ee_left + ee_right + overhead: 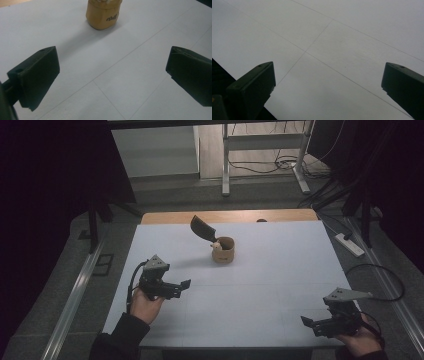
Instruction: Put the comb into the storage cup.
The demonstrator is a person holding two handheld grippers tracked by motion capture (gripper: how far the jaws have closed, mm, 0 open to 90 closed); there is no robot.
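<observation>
A tan cup [223, 251] stands upright near the middle back of the white table [280, 270], with a dark brown spatula [202, 228] leaning out of it to the upper left and a small pale object inside. The cup [103, 14] also fills the top of the left gripper view, ahead of the jaws. My left gripper [184, 287] hovers over the left side of the table, open and empty, well short of the cup. My right gripper [306, 322] is at the front right corner, open, with bare table between its jaws.
A wooden strip [230, 216] runs along the table's far edge. Beyond it stand metal desk legs [226, 160] and cables on the floor. A power strip [350, 245] lies on the floor at the right. The table's front edge is close under the right gripper.
</observation>
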